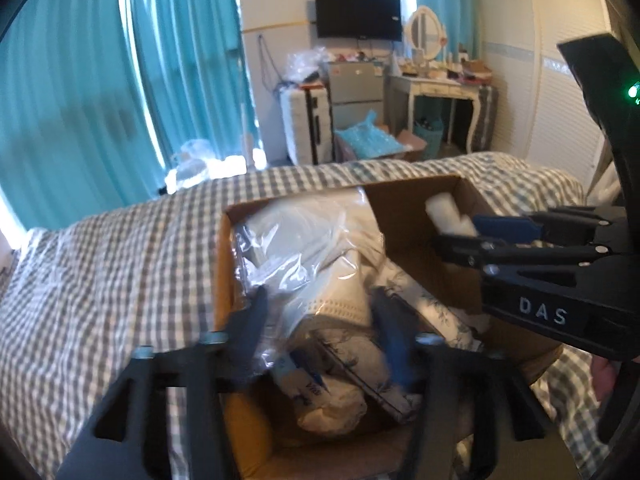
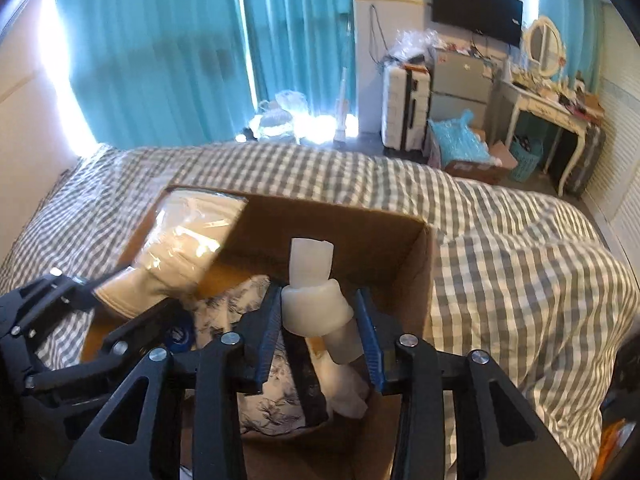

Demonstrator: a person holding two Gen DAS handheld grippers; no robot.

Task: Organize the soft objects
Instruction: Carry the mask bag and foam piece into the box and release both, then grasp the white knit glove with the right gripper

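A cardboard box [image 2: 404, 264] is sitting on a bed with a grey and white checked cover [image 2: 520, 280], and everything here is placed relative to this box.

The right gripper [image 2: 320, 320] is hanging over the right part of the box, inside its rim. A white knotted cloth [image 2: 316, 304] is lying between its two blue-padded fingers [image 2: 269, 332]. The left finger is touching or almost touching the knot, while a gap is showing between the knot and the right finger. So the jaws are spread and are not pressing the cloth. One end of the cloth is pointing up toward the far wall of the box, and the other end is going down into the box.

The left gripper [image 1: 320, 332] is reaching over the left part of the box. Its fingers are spread apart and are standing on both sides of a cream textile packed in clear plastic [image 1: 304, 248], which is leaning against the far left corner. This view is blurred, so I cannot tell if the pads are touching the plastic.

A white fabric with dark flower print [image 2: 264, 396] is lying at the bottom of the box, under both grippers.

Behind the box, beyond the bed, teal curtains [image 2: 160, 52] are hanging.
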